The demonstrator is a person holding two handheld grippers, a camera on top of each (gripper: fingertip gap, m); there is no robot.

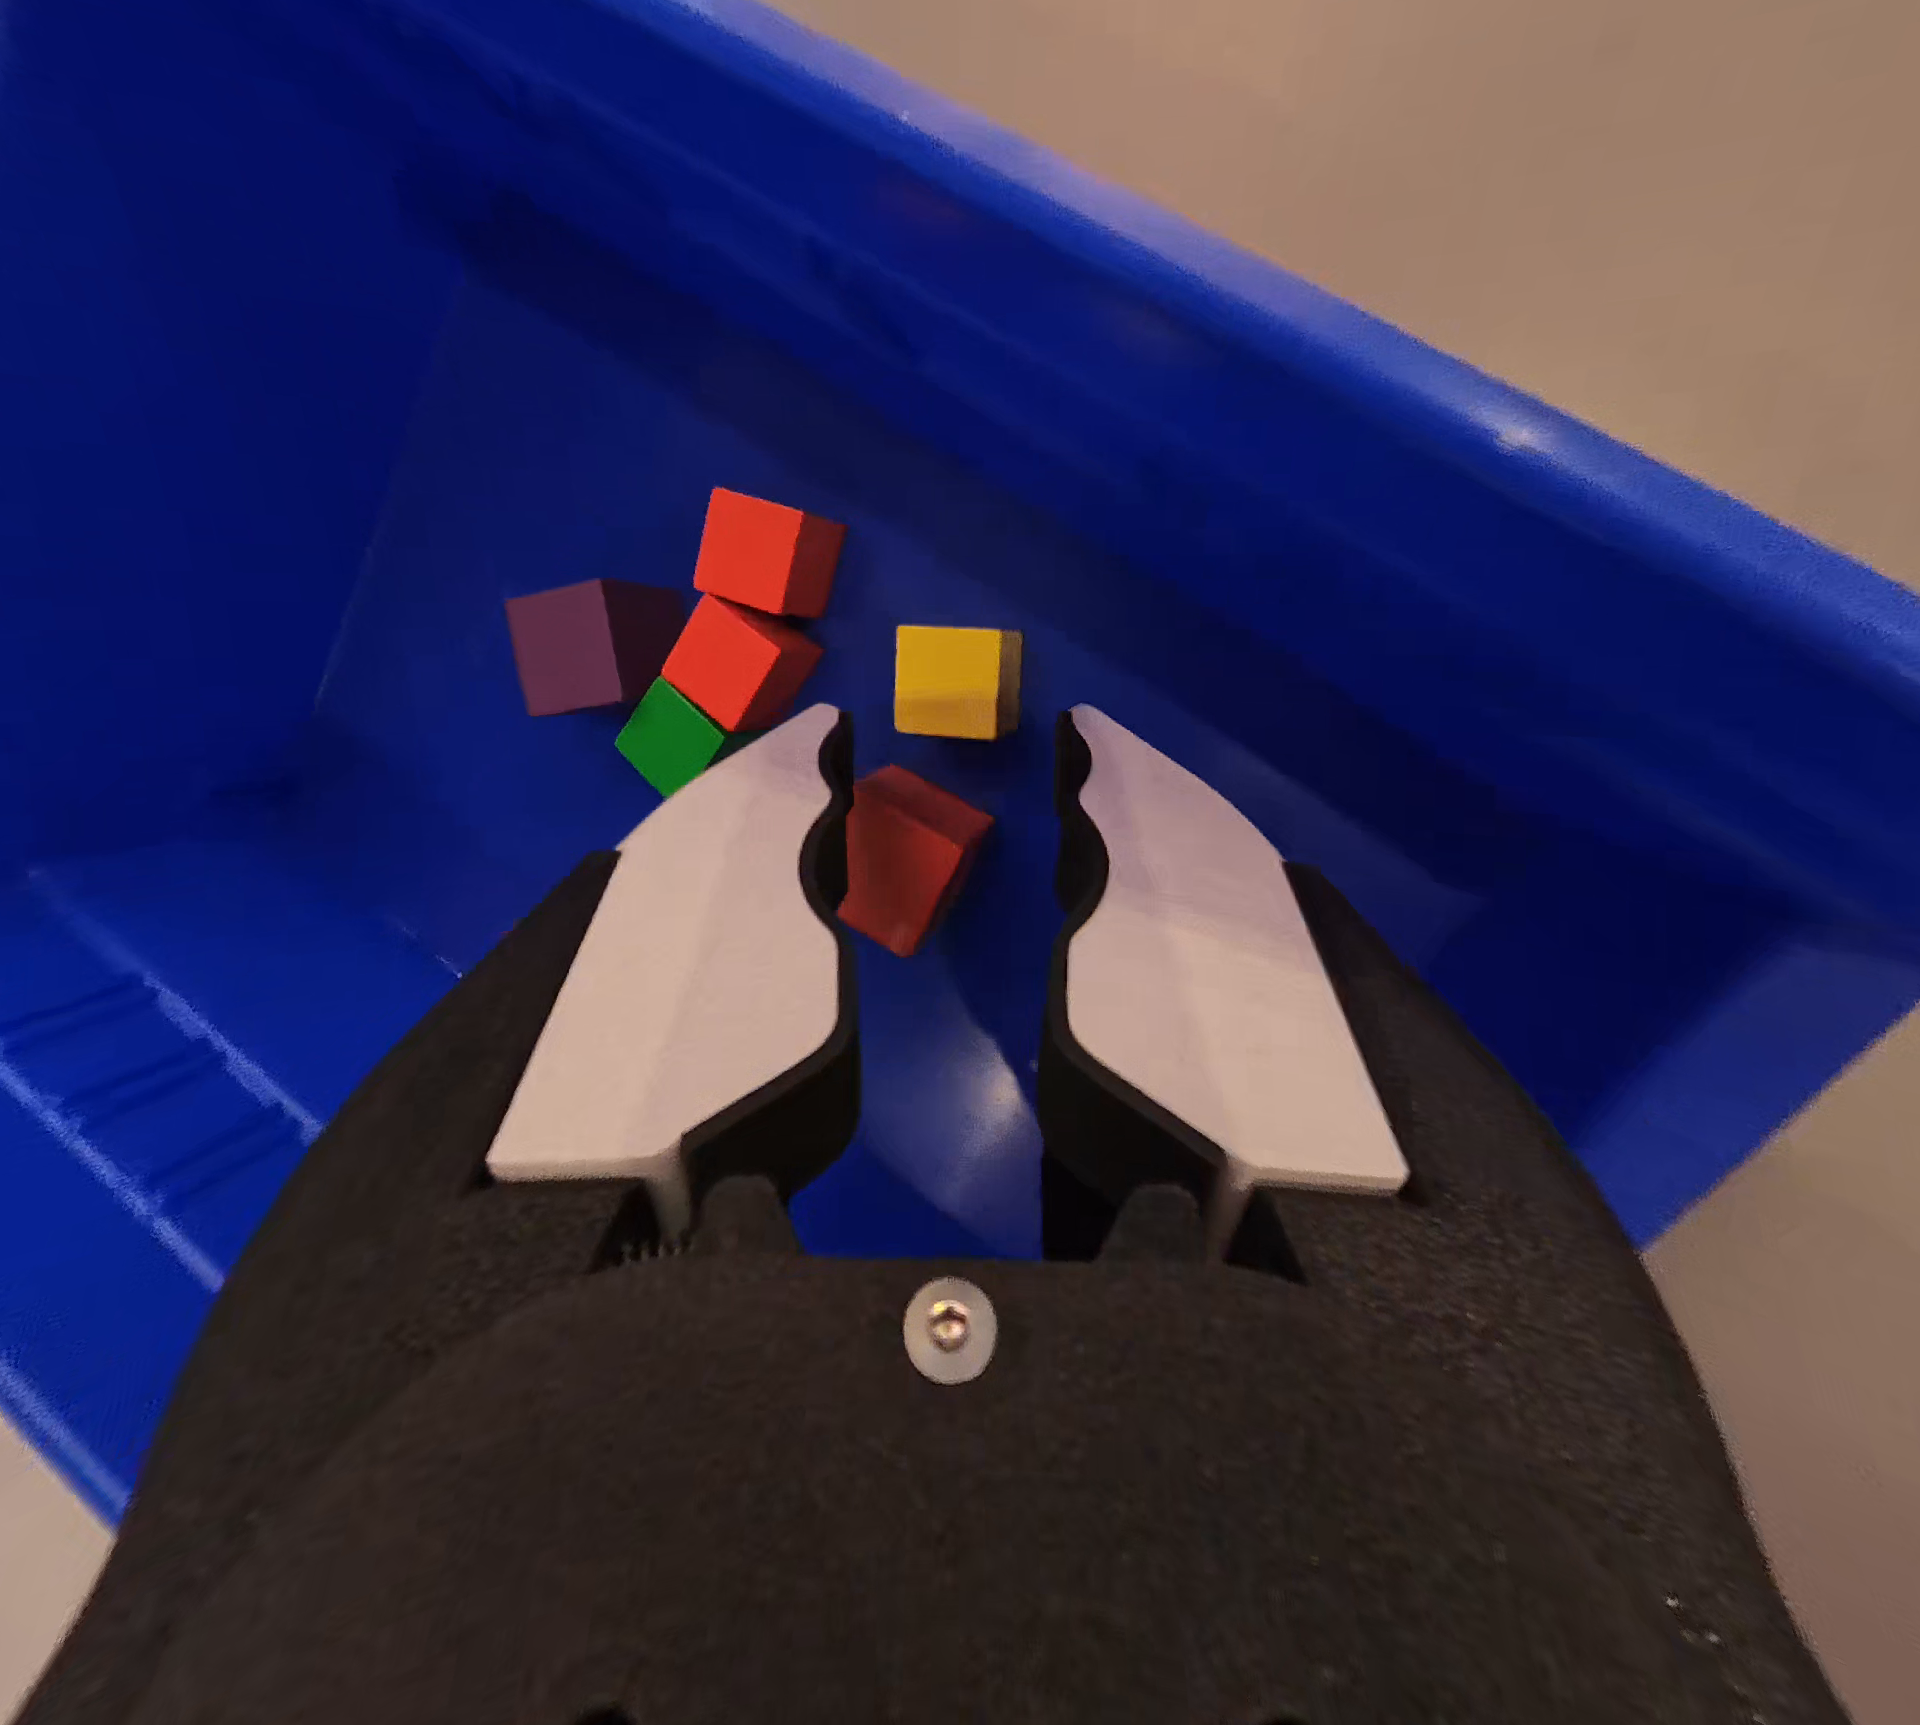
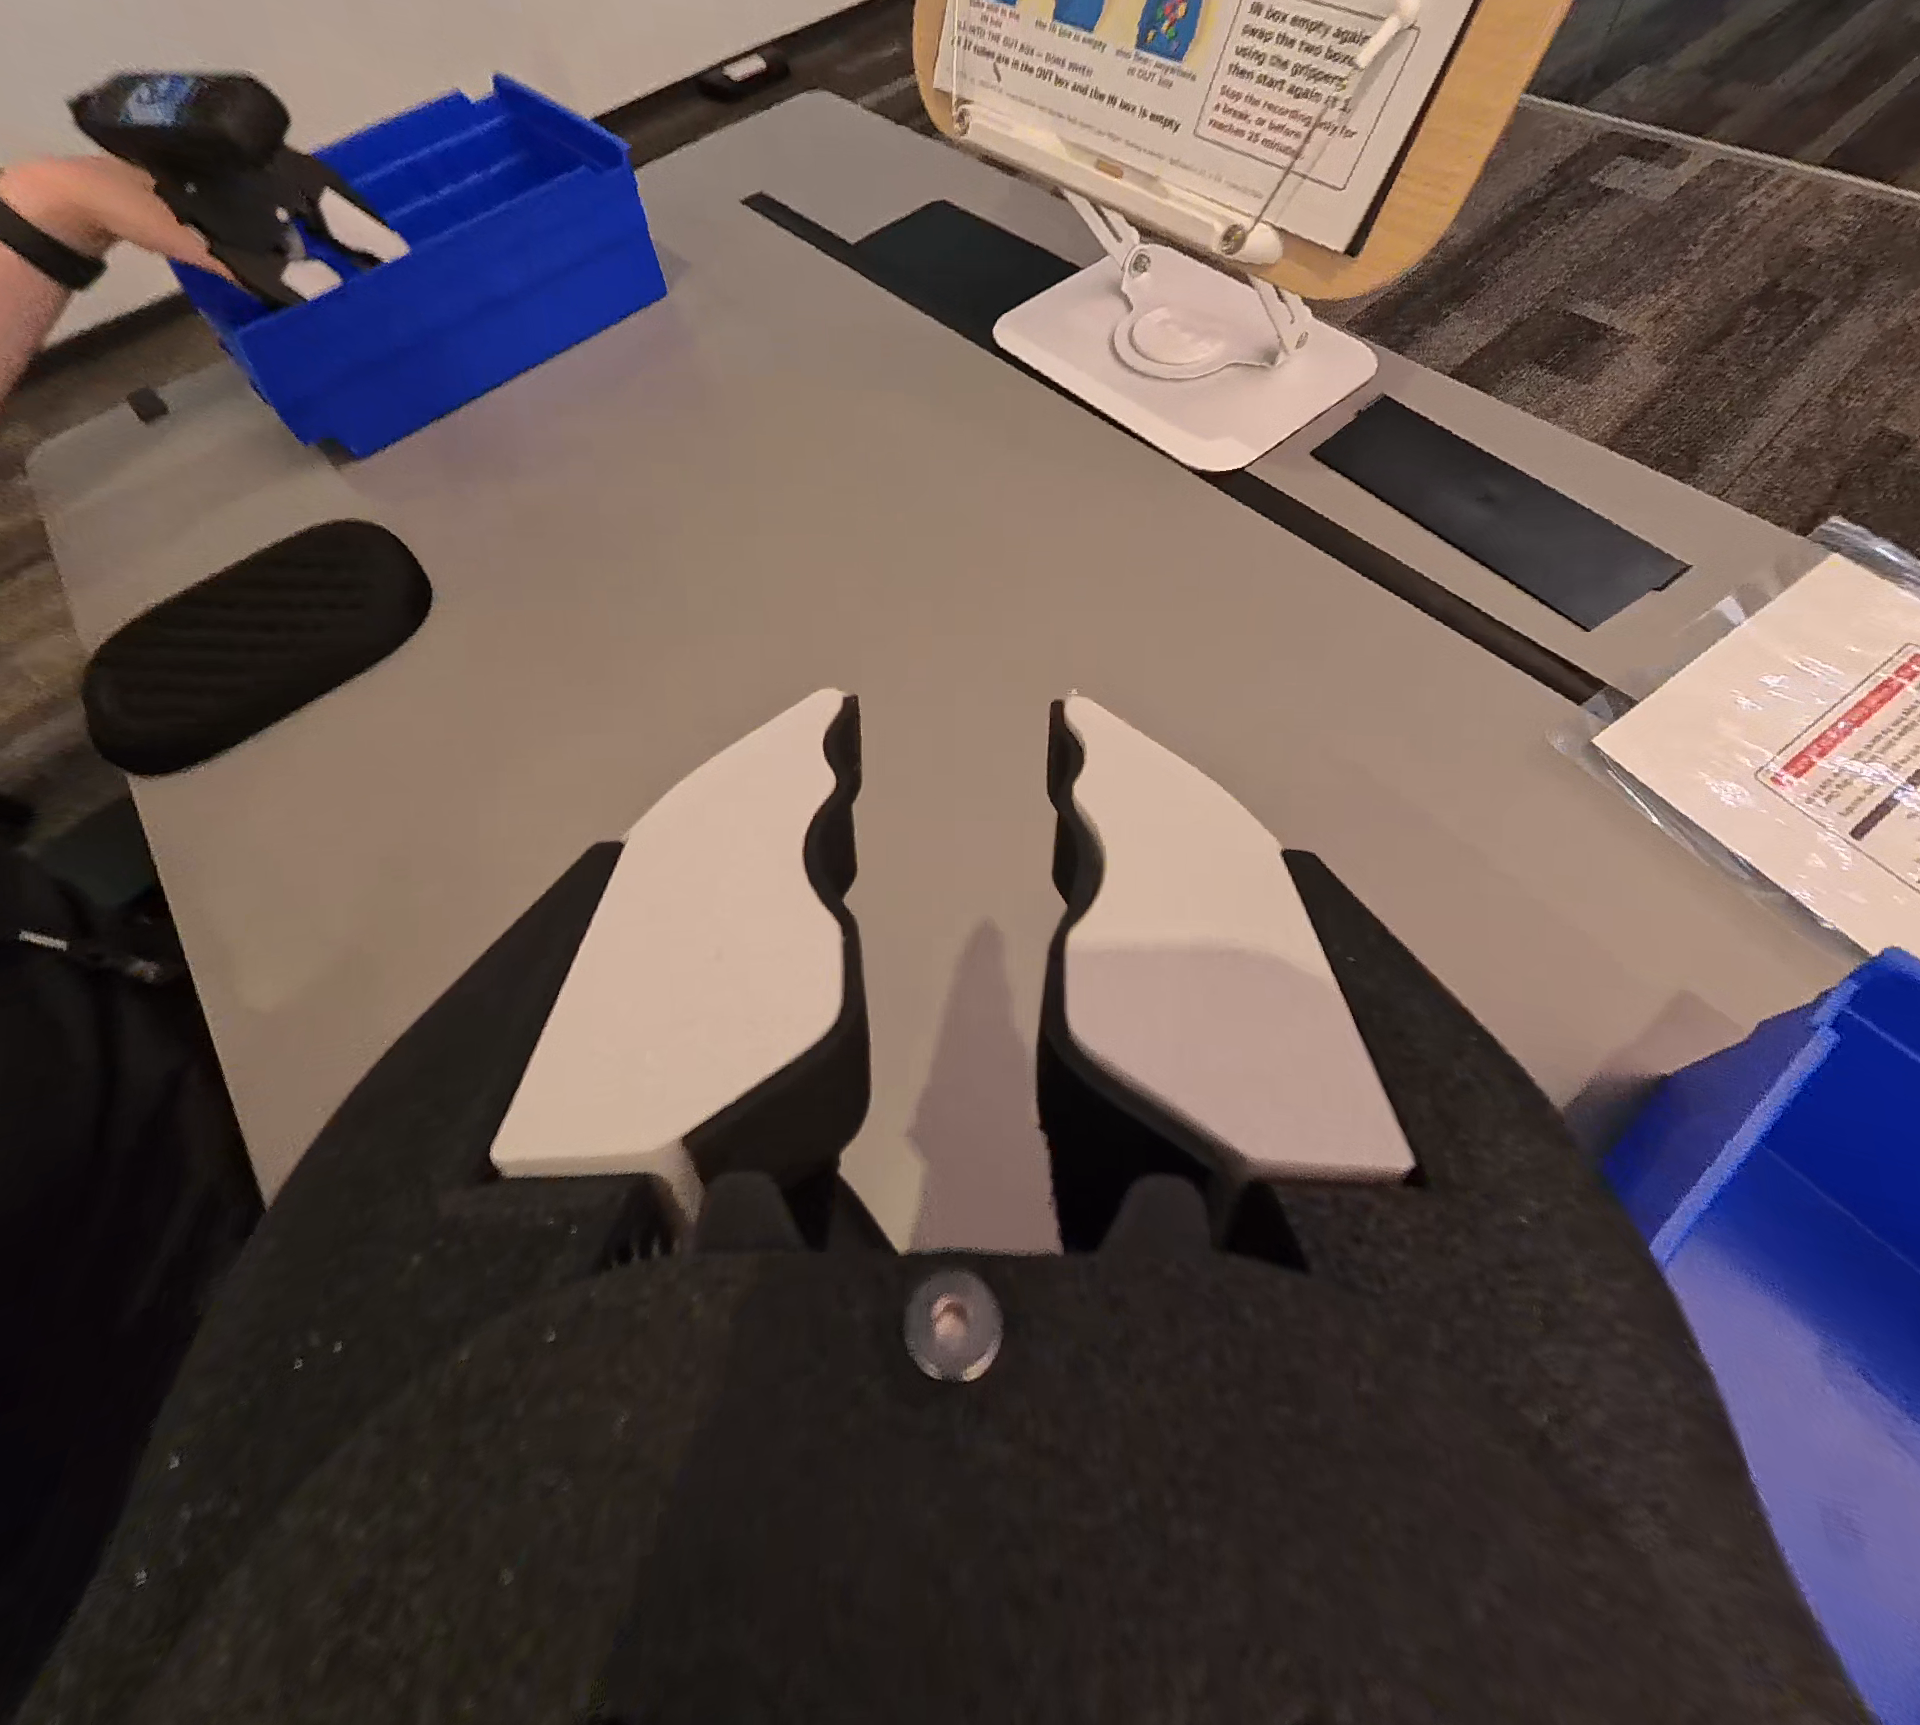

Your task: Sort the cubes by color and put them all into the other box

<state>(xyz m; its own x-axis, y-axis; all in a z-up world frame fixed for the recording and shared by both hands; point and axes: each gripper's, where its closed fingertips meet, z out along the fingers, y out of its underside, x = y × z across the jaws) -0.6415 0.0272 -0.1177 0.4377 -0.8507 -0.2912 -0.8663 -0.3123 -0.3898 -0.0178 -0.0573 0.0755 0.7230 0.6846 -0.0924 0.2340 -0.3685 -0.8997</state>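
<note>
Dark red cube (image 1: 909, 854) sits between my left gripper (image 1: 951, 725) fingers, spread and not pinching it, down in the blue box (image 1: 1039, 387). Beyond the tips lie a yellow cube (image 1: 951, 678), two red cubes (image 1: 764, 551), a green cube (image 1: 670, 735) and a purple cube (image 1: 571, 647). My right gripper (image 2: 956, 719) hangs spread over the grey table (image 2: 883, 532), empty, second blue box (image 2: 1808, 1260) at its right.

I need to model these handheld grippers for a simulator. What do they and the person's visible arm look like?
Both the left gripper and right gripper look alike: a matte black textured body, a silver screw at centre, and two pale grey fingers with wavy black inner edges. The person's wrist wears a black band.
</note>
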